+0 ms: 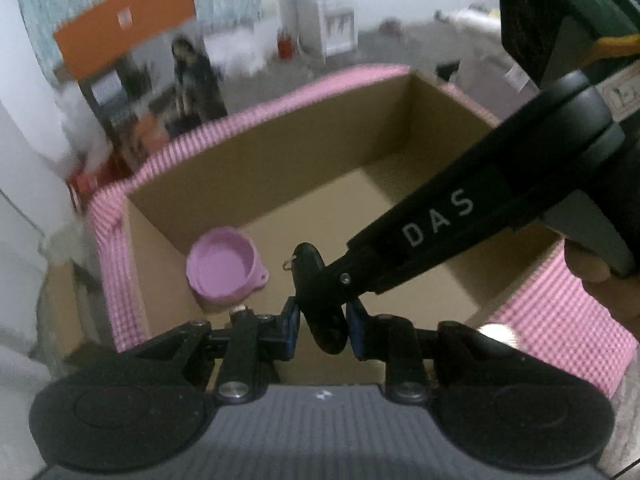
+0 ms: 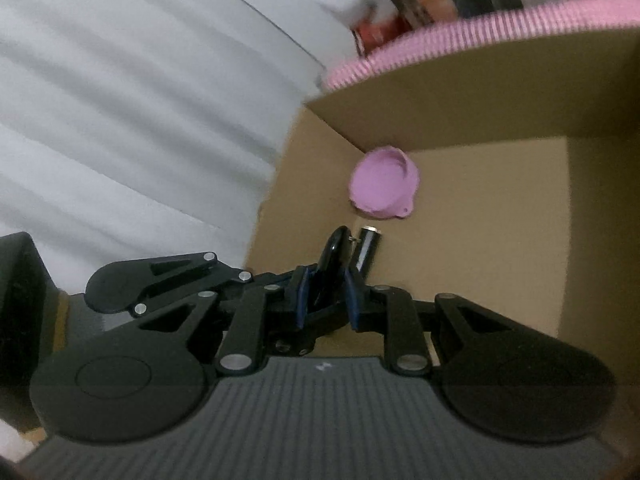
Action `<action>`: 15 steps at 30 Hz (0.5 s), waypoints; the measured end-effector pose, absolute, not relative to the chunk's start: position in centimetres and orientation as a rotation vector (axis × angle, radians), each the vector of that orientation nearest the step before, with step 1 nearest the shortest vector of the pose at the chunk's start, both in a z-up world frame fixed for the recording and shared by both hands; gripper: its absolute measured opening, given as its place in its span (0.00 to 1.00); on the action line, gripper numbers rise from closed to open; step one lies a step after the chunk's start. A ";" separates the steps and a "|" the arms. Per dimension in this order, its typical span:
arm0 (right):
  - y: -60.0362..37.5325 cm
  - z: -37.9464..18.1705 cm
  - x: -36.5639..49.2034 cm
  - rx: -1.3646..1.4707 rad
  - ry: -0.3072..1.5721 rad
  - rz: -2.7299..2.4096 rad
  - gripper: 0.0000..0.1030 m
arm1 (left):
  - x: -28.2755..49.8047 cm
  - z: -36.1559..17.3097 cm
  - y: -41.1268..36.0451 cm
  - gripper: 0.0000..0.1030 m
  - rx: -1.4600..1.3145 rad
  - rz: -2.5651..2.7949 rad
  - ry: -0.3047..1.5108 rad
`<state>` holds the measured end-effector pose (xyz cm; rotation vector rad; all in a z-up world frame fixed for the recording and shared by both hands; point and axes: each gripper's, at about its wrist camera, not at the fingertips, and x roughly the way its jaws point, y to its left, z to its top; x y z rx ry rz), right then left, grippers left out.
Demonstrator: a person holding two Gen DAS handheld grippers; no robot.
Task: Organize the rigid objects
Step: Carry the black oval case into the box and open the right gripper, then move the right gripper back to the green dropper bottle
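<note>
Both my left fingers (image 1: 322, 326) and right fingers (image 1: 340, 280) clench one black oval plastic fob (image 1: 320, 308), long axis upright, over the brown cardboard box (image 1: 280, 152) near the lilac plastic cup (image 1: 224, 268). Right gripper reads "DAS".

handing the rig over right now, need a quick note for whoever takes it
Left gripper: shut on a black oval object, held above the open cardboard box.
Right gripper: shut on the same black object, crossing in from the right; both grip it at once.
In the box: a pink cup near one corner. A dark cylinder shows just past the right fingers; whether it lies loose in the box is unclear.
Done: cup is boxed.
Left: probably set the black object down in the box and release both grippers. Other items are not in view.
</note>
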<state>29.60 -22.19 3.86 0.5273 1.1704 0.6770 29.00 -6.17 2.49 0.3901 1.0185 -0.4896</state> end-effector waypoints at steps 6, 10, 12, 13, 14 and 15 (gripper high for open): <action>-20.9 -0.1 34.0 0.556 1.329 0.664 0.18 | 31.0 0.5 -5.2 0.32 0.407 -0.458 1.115; -20.5 -0.5 34.6 0.562 1.343 0.669 0.21 | 30.5 0.9 -5.2 0.41 0.398 -0.465 1.106; -20.7 -0.2 34.1 0.557 1.328 0.674 0.23 | 30.2 1.4 -5.2 0.46 0.389 -0.472 1.085; -21.0 0.2 33.7 0.553 1.314 0.676 0.25 | 30.2 1.8 -5.3 0.49 0.384 -0.473 1.071; -21.4 0.7 33.3 0.549 1.298 0.676 0.25 | 29.5 2.4 -5.3 0.56 0.379 -0.473 1.054; -21.6 0.8 33.3 0.545 1.280 0.673 0.26 | 28.9 3.1 -5.2 0.63 0.370 -0.478 1.030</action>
